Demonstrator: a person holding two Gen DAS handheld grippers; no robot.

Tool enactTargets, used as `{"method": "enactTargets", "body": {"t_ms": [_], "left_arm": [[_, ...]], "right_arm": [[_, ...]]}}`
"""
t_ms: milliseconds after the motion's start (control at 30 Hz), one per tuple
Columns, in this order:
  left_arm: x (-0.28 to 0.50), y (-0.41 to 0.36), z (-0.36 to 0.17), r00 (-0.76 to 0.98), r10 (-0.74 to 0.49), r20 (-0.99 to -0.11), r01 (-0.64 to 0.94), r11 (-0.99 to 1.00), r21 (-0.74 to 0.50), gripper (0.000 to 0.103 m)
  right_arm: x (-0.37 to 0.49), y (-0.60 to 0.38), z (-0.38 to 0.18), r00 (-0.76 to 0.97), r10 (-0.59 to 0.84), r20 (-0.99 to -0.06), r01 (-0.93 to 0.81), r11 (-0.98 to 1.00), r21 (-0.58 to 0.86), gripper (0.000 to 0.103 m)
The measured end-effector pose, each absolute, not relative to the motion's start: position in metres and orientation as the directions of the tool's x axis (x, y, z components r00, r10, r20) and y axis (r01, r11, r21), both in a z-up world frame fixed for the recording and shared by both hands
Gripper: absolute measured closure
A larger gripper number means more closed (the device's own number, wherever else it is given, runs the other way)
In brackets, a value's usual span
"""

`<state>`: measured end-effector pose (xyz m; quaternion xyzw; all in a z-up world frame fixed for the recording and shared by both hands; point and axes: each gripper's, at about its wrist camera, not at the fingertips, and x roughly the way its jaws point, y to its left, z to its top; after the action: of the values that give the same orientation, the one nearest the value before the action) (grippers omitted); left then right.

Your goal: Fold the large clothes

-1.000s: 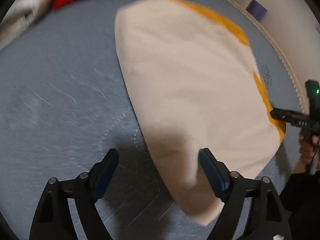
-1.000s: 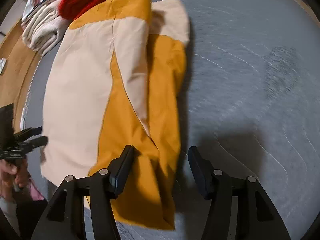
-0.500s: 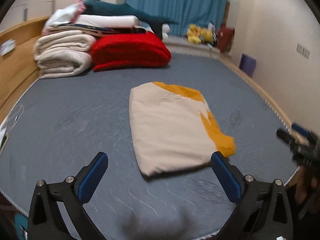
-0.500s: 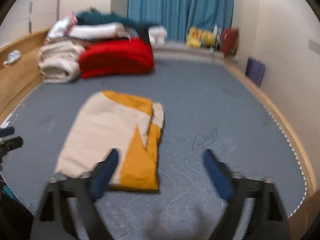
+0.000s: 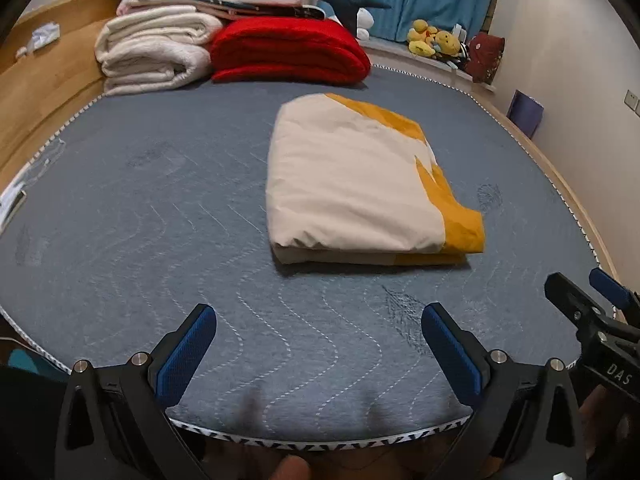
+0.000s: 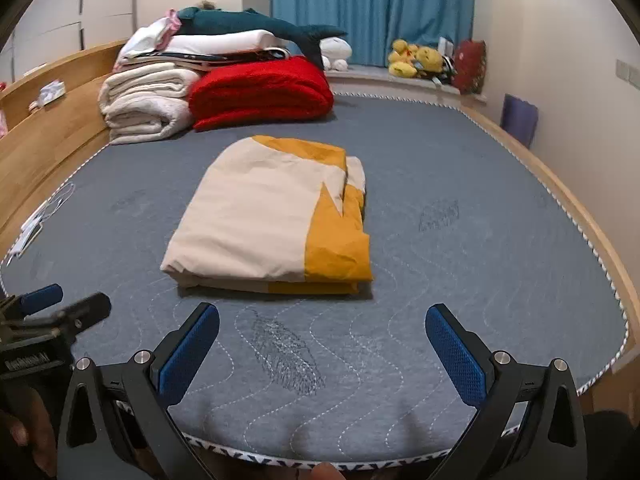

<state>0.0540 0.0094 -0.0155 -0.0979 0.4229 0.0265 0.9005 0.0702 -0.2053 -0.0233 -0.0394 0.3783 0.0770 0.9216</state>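
We have the folded garment lying flat on the grey mattress, in the middle of both frames and above our fingers, so it lies ahead of both grippers and apart from them. Its long axis runs away from us, from lower centre toward the upper centre of the frame, with the orange edge on the right. In the left view it sits right of centre; in the right view it sits left of centre, so it lies between our two hands, and neither looks clearly nearer. Our left gripper stands spread wide with nothing between its jaws; our right gripper is opening to its widest, also bare. We count one folded garment, two grippers, one red blanket and one white stack at upper left.
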Motion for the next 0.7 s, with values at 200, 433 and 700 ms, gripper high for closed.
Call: {"method": "enactTargets", "body": {"t_ms": [200,433,700], "left_arm": [[0.0536,0.0009,-0.0129,0.661,-0.026,-0.75,-0.137,0.978,-0.154,0.001],[0.0558,0.0013,-0.0159,0.658,-0.038,-0.752,-0.13,0.978,-0.163,0.001],[0.0561,-0.0004,-0.016,0.659,-0.032,-0.751,-0.129,0.98,-0.155,0.001]], "right_arm": [[0.0759,-0.2083,-0.0235,0.709,0.107,-0.697,-0.16,0.987,-0.011,0.0],[0.0727,-0.2073,-0.021,0.719,0.12,-0.684,-0.19,0.981,-0.028,0.0],[0.0726,-0.1984,-0.023,0.72,0.136,-0.681,-0.219,0.975,-0.037,0.0]]}}
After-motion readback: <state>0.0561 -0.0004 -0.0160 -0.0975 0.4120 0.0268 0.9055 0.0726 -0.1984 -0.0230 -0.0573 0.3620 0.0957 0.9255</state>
